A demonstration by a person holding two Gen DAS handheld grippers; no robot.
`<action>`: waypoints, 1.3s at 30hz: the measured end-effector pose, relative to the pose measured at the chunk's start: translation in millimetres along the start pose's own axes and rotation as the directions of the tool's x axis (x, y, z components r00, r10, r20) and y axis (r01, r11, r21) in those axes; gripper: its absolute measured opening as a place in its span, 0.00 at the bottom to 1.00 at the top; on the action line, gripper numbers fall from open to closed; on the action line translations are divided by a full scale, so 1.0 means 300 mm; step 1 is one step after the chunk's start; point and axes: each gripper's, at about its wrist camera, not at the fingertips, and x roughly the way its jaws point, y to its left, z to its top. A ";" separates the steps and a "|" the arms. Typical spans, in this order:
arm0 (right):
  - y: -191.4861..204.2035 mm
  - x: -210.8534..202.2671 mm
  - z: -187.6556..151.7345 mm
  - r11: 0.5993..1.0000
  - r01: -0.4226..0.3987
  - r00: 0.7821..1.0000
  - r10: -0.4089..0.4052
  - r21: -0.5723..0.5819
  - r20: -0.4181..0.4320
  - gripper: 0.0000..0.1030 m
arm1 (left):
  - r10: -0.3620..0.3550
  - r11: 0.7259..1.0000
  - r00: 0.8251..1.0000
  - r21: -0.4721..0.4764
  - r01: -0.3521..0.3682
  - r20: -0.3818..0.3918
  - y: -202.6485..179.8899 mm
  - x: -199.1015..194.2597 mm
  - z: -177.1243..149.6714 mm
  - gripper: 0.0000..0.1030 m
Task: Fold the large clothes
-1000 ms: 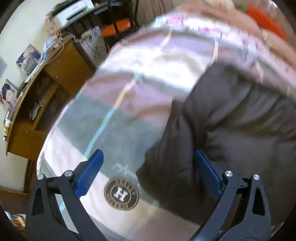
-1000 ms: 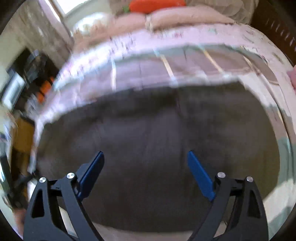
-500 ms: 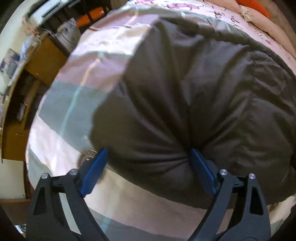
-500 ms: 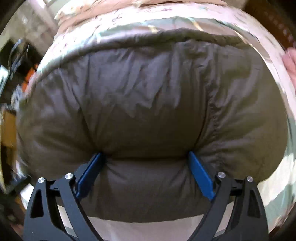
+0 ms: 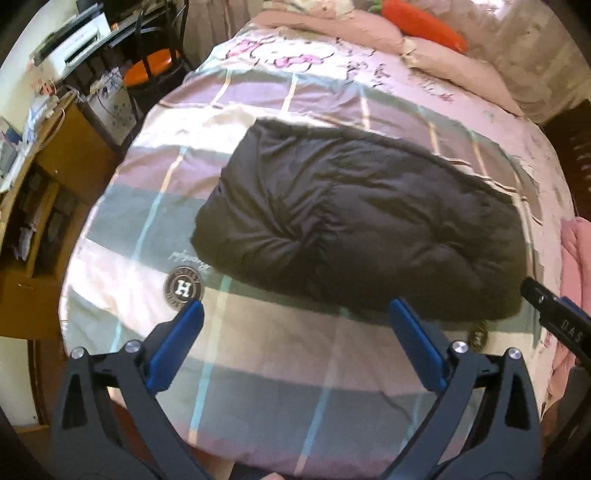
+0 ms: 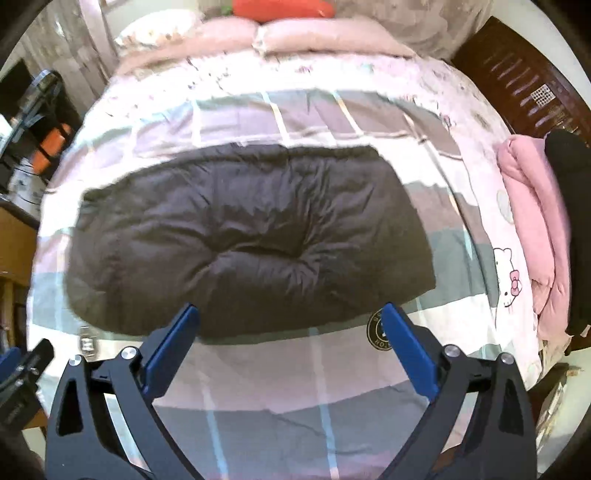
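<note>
1. Lying folded into a puffy rectangle, the dark padded jacket [image 5: 354,225] sits mid-bed on the plaid bedspread [image 5: 280,354]; long side runs across the bed; creases pucker toward a dimple near its front edge.
2. Left claw [image 5: 295,332] released, blue pads spread wide, nothing between them; it hangs above bare bedspread just in front of the jacket's near edge, not touching it.
3. Right claw [image 6: 291,332] likewise released, pads wide apart, empty; positioned over the bedspread near the jacket's front edge; whether the pad tips overlap the fabric or merely sit in front of it cannot be told.
4. Round "H" emblem [image 5: 183,288] printed on the bedspread, just beside the jacket's front left corner; a second emblem partly hidden behind the right claw's pad in the right wrist view.
5. Pink pillows [image 6: 310,37] at the head of the bed; orange carrot-shaped plush [image 5: 421,22] resting on them.
6. Folded pink garment [image 6: 532,225] at the bed's right edge, well apart from the jacket.
7. Wooden desk [image 5: 55,173] with clutter left of the bed; chair with orange seat [image 5: 151,70] beyond it.
</note>
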 end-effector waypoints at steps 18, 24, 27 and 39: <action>-0.018 -0.611 0.038 0.999 -0.039 0.997 0.039 0.004 0.073 0.96 | 0.030 0.985 0.993 0.165 -0.049 0.113 -0.116 -0.593 0.058 0.98; -0.001 -0.675 0.053 0.999 -0.026 0.995 0.028 -0.028 0.091 0.96 | -0.002 0.980 0.991 0.196 -0.024 0.133 -0.158 -0.650 0.063 0.98; -0.001 -0.690 0.060 0.999 -0.038 0.995 0.040 -0.027 0.093 0.96 | -0.006 0.980 0.989 0.197 -0.023 0.147 -0.168 -0.670 0.070 0.98; -0.029 -0.697 0.068 0.999 -0.040 0.995 0.041 -0.013 0.092 0.96 | 0.001 0.980 0.986 0.195 -0.034 0.165 -0.192 -0.678 0.071 0.98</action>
